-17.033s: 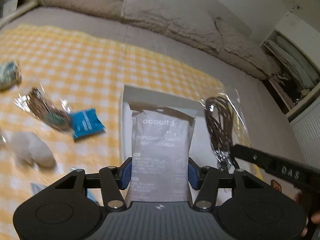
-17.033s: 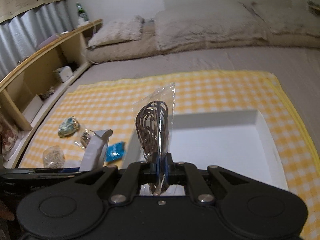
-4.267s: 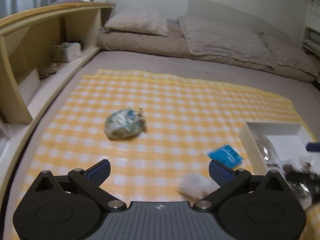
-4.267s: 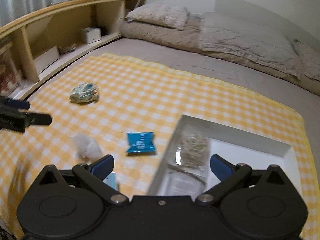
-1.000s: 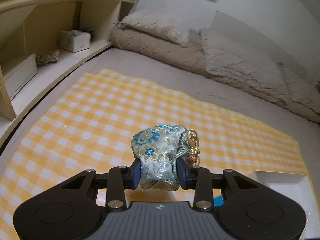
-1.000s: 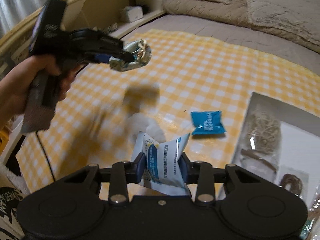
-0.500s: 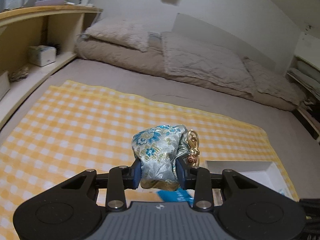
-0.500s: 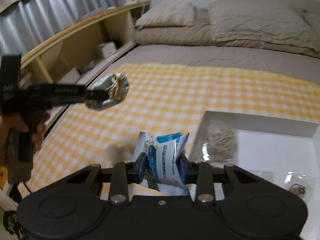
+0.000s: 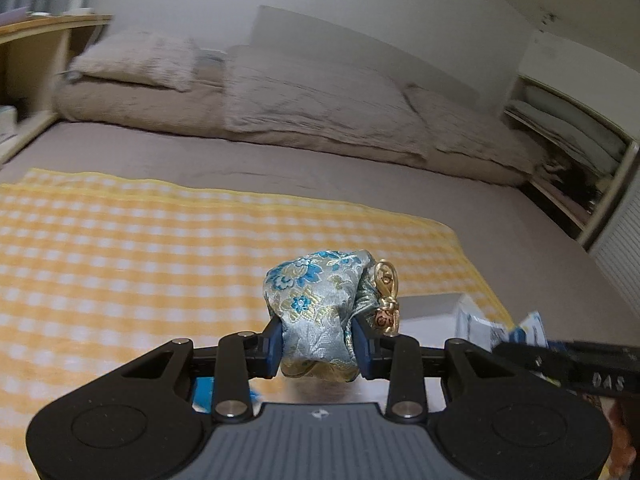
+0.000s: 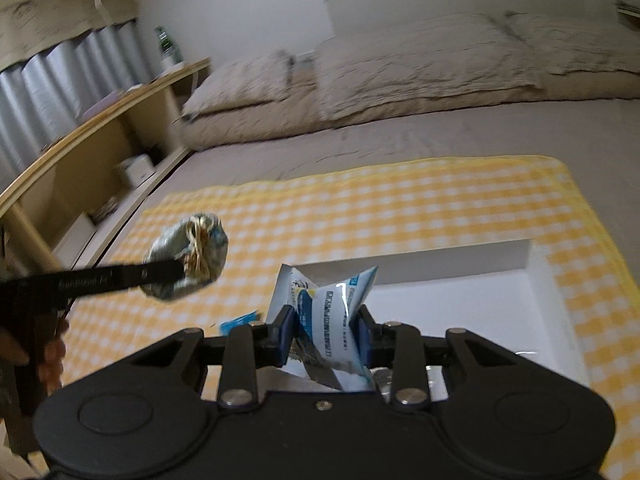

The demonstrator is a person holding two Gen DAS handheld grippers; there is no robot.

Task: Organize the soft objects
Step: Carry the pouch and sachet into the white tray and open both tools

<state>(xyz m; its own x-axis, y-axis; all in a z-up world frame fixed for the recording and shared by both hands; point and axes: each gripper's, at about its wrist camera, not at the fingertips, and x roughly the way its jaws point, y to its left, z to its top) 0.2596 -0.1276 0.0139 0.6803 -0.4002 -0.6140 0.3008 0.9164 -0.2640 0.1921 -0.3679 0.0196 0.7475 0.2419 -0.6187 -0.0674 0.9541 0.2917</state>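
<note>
Left gripper (image 9: 318,344): pinched tight on a brocade pouch (image 9: 316,312), blue and gold flowers on silver cloth, with a gold clasp (image 9: 386,300) hanging at its right side; the pouch bulges up above the fingers
Right gripper (image 10: 324,340): jaws narrowed onto a blue-and-white sachet (image 10: 330,320), which stands crumpled between the pads
Where the loads are: both held in the air; the sachet hangs over the near edge of the white tray (image 10: 532,280), the pouch is off to the tray's left, over the checked cloth (image 10: 400,208)
Tray: its far part is bare white; something glinting lies at the near end, mostly hidden behind the right gripper
Left on the cloth: a small blue packet (image 10: 240,320), just left of the tray; nothing else plain to see
Progress: judged late in the job, two items in hand and about to go in, one packet yet to collect
Next: likely lower both over the tray and let go
</note>
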